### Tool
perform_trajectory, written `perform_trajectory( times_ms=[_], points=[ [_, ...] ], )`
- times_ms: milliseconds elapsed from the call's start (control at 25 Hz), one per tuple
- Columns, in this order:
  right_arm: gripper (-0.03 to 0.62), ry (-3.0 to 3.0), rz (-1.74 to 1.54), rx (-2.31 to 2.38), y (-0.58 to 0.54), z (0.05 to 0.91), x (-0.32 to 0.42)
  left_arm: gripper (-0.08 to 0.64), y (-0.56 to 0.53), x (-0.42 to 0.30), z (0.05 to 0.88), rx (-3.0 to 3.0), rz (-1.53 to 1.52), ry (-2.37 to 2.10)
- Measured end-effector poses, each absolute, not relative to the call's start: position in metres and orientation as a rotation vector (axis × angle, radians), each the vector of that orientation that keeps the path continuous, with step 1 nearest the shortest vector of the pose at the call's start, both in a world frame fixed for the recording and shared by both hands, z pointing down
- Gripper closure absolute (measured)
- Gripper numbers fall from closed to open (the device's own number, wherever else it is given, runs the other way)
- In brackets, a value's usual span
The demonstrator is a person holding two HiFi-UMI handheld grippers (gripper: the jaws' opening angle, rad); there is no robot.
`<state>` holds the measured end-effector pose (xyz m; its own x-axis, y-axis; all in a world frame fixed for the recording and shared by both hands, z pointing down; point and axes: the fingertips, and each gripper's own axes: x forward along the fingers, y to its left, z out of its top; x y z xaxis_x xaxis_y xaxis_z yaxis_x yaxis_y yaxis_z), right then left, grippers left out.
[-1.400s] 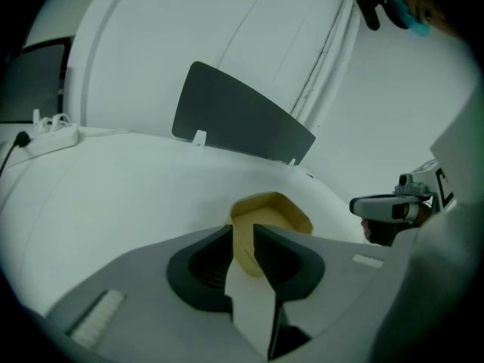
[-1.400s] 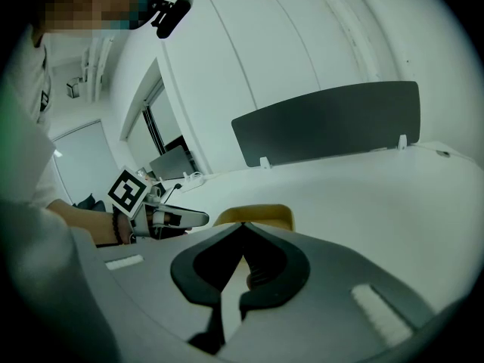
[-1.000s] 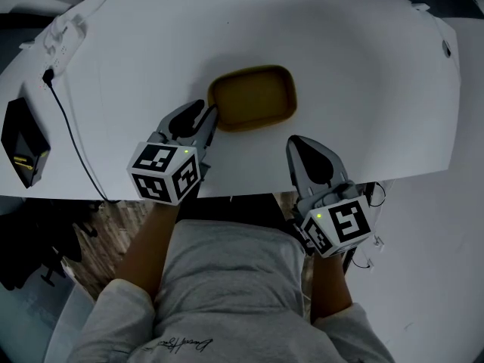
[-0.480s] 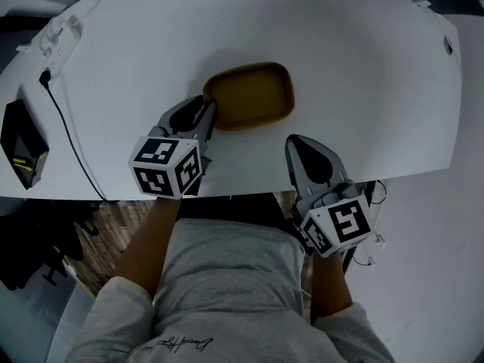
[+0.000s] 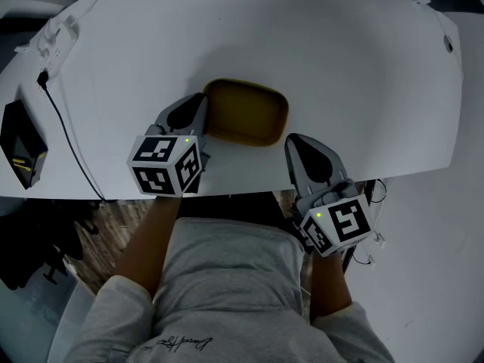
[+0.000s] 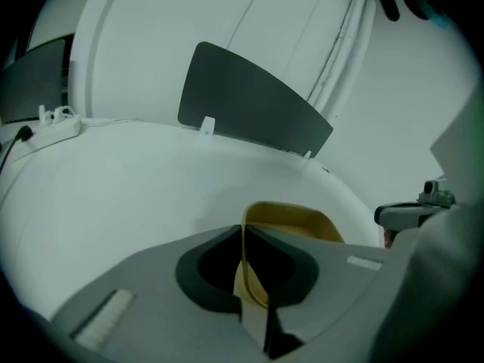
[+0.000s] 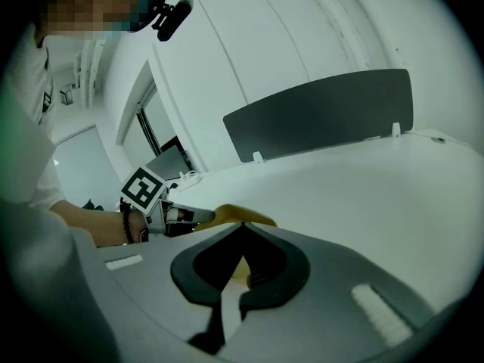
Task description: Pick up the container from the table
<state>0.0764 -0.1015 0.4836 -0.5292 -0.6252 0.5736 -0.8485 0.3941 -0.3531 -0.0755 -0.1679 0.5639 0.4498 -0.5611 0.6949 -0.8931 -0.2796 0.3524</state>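
A shallow yellow container lies on the white table, in front of me. My left gripper is at its left end, jaws closing, with the container's thin rim pinched between the tips. The container stretches away beyond the left gripper. My right gripper rests shut near the table's front edge, just right of the container and apart from it. In the right gripper view the container shows behind the closed tips of the right gripper, and the left gripper holds its far side.
A black device lies at the far left with a black cable that runs up to a white power strip. A dark grey panel stands along the table's far edge. My body is close to the front edge.
The left jaws have come together on the container's left rim. The container has shifted slightly toward me and now looks tilted. The right gripper has kept still.
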Motion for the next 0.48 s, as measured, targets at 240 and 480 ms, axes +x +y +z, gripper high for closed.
perform_trajectory(
  times_ms=[240,480],
  points=[
    [0.578,-2.309,0.893,1.278,-0.1016,0.4854,0.0793,0.543,-0.1682,-0.076,0.5633,1.957,0.566,-1.221],
    [0.578,-2.31,0.894,1.279,-0.1025,0.4851,0.0809,0.545,-0.1689,-0.077,0.561,1.95,0.552,-1.226]
  ],
)
